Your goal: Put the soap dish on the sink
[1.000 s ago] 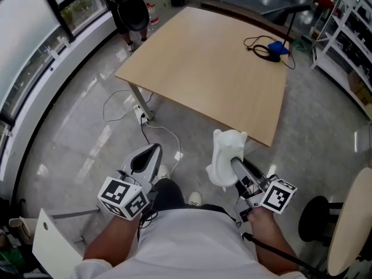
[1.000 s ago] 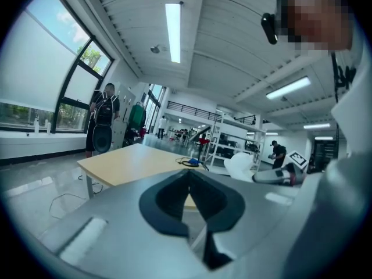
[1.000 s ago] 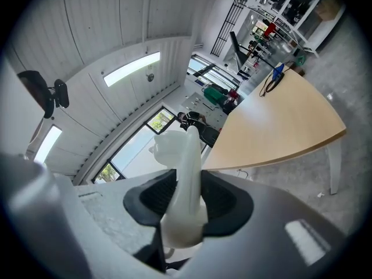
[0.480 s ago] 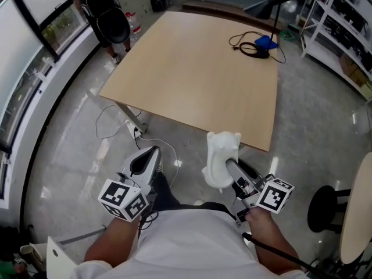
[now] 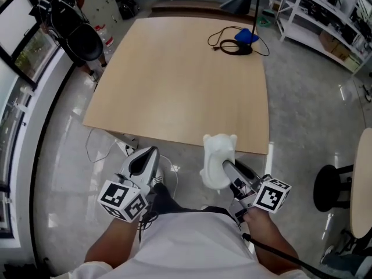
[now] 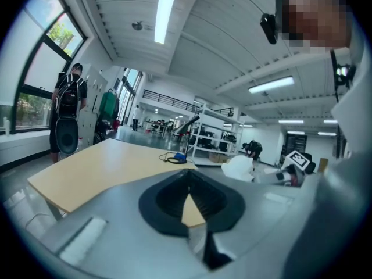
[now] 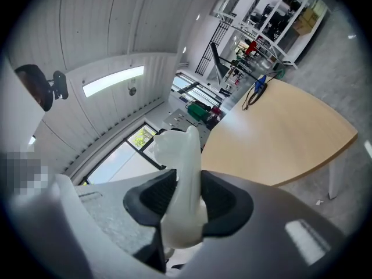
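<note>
My right gripper is shut on a white soap dish, held upright in front of my body over the floor. In the right gripper view the soap dish stands pinched between the two black pads, rising above them. My left gripper hangs to the left at the same height, jaws together with nothing between them; the left gripper view shows its tips meeting. No sink is in view.
A large bare wooden table stands just ahead, with a black cable and a blue object at its far right. Cables lie on the floor under its near left corner. A person with a black backpack stands far left. Shelving lines the right; a stool is near right.
I have moved forward and to the right relative to the table, which now lies closer and more square ahead. Both grippers keep their positions before me; the soap dish stays gripped.
</note>
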The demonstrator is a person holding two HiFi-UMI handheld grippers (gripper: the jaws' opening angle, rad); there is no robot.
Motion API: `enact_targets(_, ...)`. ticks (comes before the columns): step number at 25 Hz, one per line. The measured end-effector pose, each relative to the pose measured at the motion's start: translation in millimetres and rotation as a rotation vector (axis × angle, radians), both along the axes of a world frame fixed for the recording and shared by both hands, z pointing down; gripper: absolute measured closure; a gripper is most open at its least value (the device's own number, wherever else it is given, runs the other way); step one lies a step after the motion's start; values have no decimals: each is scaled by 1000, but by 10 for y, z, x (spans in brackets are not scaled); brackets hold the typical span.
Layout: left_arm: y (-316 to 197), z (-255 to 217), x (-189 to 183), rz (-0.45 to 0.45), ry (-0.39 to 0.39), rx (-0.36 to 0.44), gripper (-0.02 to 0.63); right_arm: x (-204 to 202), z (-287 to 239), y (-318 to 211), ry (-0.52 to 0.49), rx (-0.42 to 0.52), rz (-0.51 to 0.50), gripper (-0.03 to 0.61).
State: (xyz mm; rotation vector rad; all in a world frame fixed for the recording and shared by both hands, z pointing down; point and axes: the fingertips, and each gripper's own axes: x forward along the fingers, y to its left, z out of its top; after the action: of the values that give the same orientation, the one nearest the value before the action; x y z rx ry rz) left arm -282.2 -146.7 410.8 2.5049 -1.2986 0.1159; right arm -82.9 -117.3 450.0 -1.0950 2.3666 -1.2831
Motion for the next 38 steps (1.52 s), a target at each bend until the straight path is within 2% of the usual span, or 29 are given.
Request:
enact_targets(7,-579,0,-326,79,-32,-8,607,-352,-19,-488,-7,-43,77,443)
enact_targets(14,-1211,111,-712,148,-11,-49,607,-717,65,-1061,9,-103,182,443)
enact_targets(16,-1356,140,-821,172,-11,-48,607,-870,62,-1216,-14,-113,206,443)
enact_targets(22,-1692,267,-1177,202,-8,-52,607,-1324,251,-1617,-46,-172,232,443)
enact_targets(25,-1783,377,-1318,246,-27,-71,607,-1591,393,-1858,-64,-188,236,443)
enact_targets(31,-1902,580,-1491,258,-12,-149,607,-1885,943,-2169,-8,-351,244,443)
enact_targets(38,-1983,764,-1465,231,0,-209,607,-1945,1496,-2452,-17,-498,220,443)
